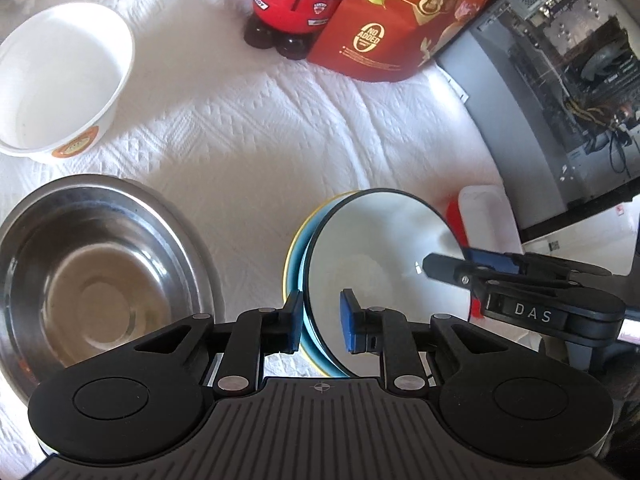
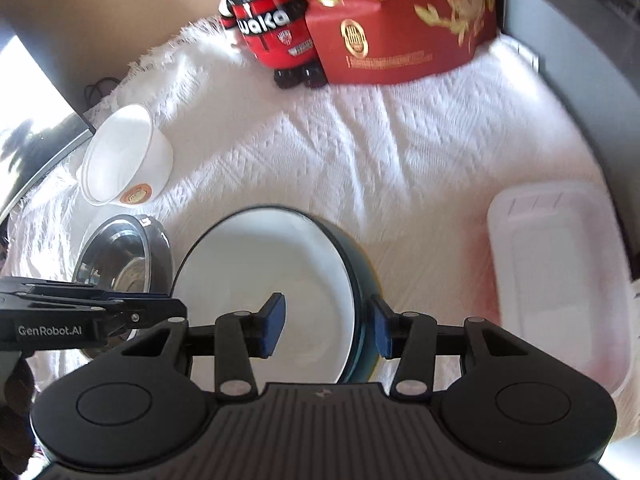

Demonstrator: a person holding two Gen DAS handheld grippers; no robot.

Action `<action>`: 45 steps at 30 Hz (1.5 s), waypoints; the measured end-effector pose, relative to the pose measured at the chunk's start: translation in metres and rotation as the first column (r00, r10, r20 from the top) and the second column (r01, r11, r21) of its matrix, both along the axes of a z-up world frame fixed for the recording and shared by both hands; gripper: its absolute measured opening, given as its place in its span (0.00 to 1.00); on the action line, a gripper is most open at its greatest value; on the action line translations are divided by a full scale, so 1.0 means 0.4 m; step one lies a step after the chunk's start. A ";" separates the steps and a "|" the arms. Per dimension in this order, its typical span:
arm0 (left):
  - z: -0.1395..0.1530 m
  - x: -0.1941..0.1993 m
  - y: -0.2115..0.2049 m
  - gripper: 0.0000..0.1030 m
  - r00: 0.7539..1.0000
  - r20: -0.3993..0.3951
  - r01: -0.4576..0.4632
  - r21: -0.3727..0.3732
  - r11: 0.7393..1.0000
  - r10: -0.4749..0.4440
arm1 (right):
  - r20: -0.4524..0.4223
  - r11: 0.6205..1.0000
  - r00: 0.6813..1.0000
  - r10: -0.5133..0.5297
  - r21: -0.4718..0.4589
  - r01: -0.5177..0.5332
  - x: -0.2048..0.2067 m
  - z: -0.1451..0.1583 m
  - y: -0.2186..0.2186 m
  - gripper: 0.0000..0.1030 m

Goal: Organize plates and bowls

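Note:
A teal bowl with a white inside (image 1: 380, 248) (image 2: 272, 264) sits on the white cloth, with a yellow rim showing under it at its left. My left gripper (image 1: 320, 326) straddles the bowl's left rim, jaws open, one pad outside and one inside. My right gripper (image 2: 328, 326) straddles the right rim, jaws open with a gap at each pad. A steel bowl (image 1: 92, 276) (image 2: 120, 256) stands left of it. A white paper bowl (image 1: 60, 80) (image 2: 120, 160) stands further back left.
A red toy figure (image 1: 296, 4) (image 2: 268, 20) and a red snack bag (image 1: 404, 16) (image 2: 404, 20) stand at the back. A clear lidded plastic box (image 2: 560, 276) (image 1: 488, 216) lies at the right. An open computer case (image 1: 560, 92) borders the cloth's right edge.

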State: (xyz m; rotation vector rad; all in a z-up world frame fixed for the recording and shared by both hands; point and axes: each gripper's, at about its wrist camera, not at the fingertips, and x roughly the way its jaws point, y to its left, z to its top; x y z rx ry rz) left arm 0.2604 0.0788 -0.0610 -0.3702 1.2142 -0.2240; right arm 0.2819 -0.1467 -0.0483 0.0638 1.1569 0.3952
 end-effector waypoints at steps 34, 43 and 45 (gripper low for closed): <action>0.013 -0.201 0.480 0.20 0.900 0.122 -0.430 0.084 0.899 0.419 | 0.147 0.911 0.900 0.410 -0.126 -0.394 0.021 0.020 0.426 0.71; -0.072 -0.226 0.461 0.31 0.908 0.025 -0.418 0.137 0.898 0.419 | 0.030 0.852 0.868 0.495 -0.211 -0.479 0.020 -0.077 0.568 0.71; -0.092 -0.229 0.457 0.29 0.904 0.007 -0.426 0.111 0.898 0.428 | 0.012 0.839 0.862 0.507 -0.236 -0.490 0.019 -0.097 0.585 0.71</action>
